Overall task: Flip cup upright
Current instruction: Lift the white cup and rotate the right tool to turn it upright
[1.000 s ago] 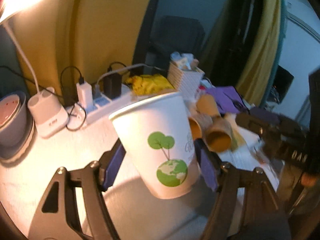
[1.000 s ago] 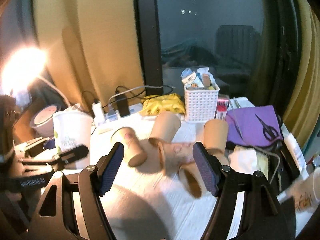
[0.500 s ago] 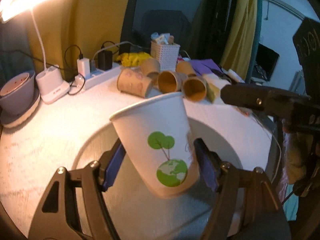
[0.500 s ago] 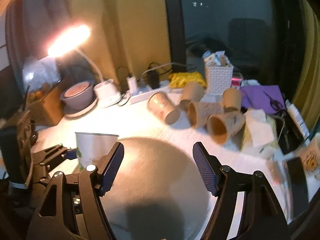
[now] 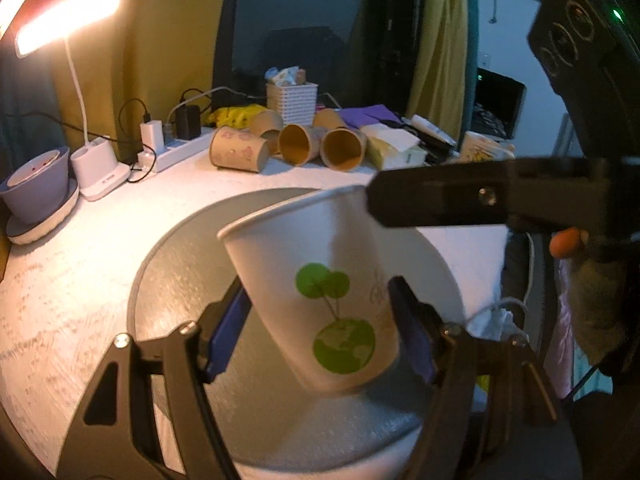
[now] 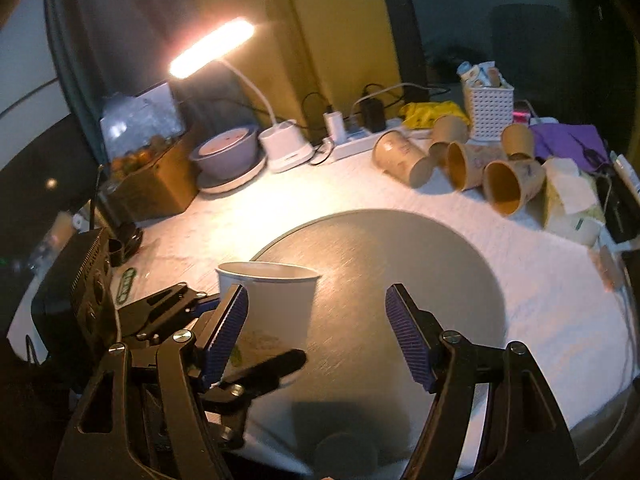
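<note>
A white paper cup with a green tree and globe print stands mouth up, slightly tilted, over the round grey mat. My left gripper is shut on the cup's lower body, blue pads on both sides. In the right wrist view the cup sits at the mat's left edge, held by the left gripper. My right gripper is open and empty above the mat, its left pad just in front of the cup. One finger of the right gripper crosses the left wrist view near the cup's rim.
Several brown paper cups lie on their sides at the back of the white table. A lit desk lamp, power strip, purple bowl, white basket and tissue pack line the back.
The left gripper carried the cup back from the far clutter to over the grey mat. The right gripper pulled back and swung left, now close beside the cup.
</note>
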